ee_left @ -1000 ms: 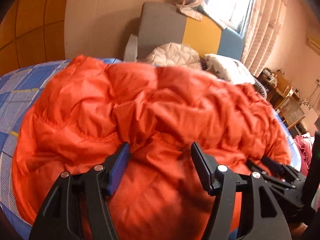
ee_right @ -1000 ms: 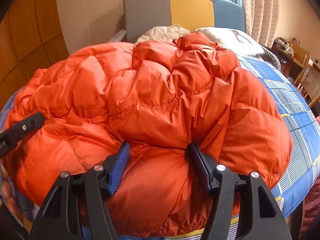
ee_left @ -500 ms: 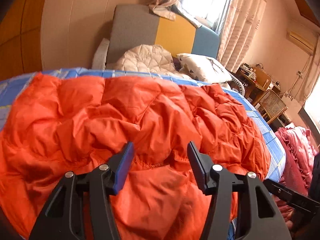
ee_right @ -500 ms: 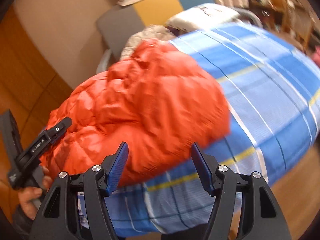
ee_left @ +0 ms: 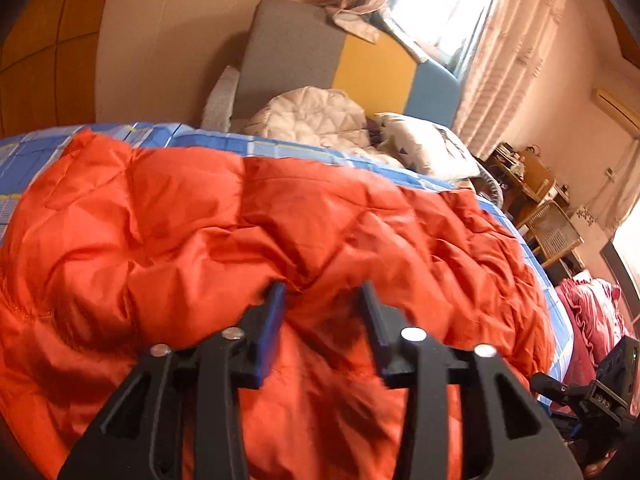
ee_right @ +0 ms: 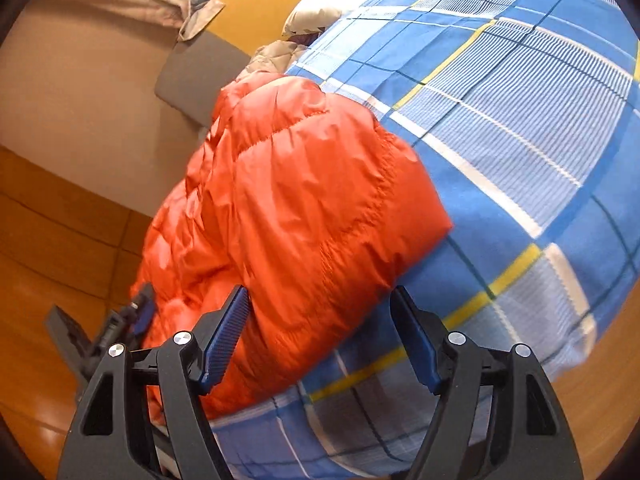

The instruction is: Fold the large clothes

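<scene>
An orange puffer jacket (ee_left: 248,240) lies spread over a bed with a blue plaid sheet (ee_right: 520,128). In the left wrist view my left gripper (ee_left: 323,294) sits low on the jacket's near part. Its jaws are closing and pinch a raised ridge of orange fabric between the blue pads. In the right wrist view my right gripper (ee_right: 319,294) hovers at the bed's edge, rolled to one side, its jaws opening. The jacket's folded end (ee_right: 304,208) bulges between the fingers without being gripped. Each gripper shows in the other's view: right gripper (ee_left: 596,396), left gripper (ee_right: 120,328).
A grey, yellow and blue headboard (ee_left: 340,60) stands at the far end, with a cream quilted garment (ee_left: 312,116) and a pillow (ee_left: 428,148) below it. Curtains, a desk and a wicker chair (ee_left: 552,232) line the right. Pink fabric (ee_left: 592,308) lies beside the bed. Wooden floor (ee_right: 48,280).
The left jaws have narrowed onto the jacket's fabric. The right gripper has let the jacket go, rolled over and drawn back to the bed's edge, its jaws wider.
</scene>
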Demonstrator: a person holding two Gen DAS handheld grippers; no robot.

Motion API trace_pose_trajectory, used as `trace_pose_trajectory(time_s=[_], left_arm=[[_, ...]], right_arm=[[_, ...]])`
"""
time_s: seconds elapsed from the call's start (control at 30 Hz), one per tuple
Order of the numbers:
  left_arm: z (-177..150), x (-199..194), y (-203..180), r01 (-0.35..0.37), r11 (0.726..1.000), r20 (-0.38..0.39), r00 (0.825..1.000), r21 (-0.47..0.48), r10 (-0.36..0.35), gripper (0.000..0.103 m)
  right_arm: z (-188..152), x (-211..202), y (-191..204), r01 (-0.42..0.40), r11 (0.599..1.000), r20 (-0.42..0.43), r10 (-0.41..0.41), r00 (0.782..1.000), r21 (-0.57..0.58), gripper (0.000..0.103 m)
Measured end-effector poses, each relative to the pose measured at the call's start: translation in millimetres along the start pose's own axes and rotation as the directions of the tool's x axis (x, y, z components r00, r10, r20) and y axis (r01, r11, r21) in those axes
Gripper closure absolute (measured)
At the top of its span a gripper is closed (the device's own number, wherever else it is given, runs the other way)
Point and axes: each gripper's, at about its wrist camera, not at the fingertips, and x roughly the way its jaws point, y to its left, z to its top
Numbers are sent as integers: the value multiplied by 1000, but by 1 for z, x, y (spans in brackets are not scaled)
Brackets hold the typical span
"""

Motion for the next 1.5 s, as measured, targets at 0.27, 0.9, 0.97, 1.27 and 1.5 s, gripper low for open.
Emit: trace_pose_trajectory(time_s=[0.27, 0.9, 0.97, 1.27, 1.5], left_arm=[[-8, 28, 4, -29, 999, -47, 998, 40, 31, 69], [-18, 38, 18, 15, 999, -52, 998, -28, -17, 71], [-18, 36, 19, 28, 999, -54, 998, -45, -30, 72], [-14, 22, 34, 62, 992, -54, 996, -114, -69, 75], [-23, -30, 63, 58, 980, 53, 997, -193, -48, 76]], right_arm=[[9, 23, 2, -31, 999, -17, 32, 999, 32, 47], [-24, -21, 172, -234, 832, -49, 243, 969, -503, 90], [-33, -19, 186, -248, 810, -67, 252, 965, -531, 90], [-60, -22, 211, -224, 773, -62, 234, 970, -594, 90], [-76, -19, 222, -176, 751, -42, 195, 980, -636, 90]])
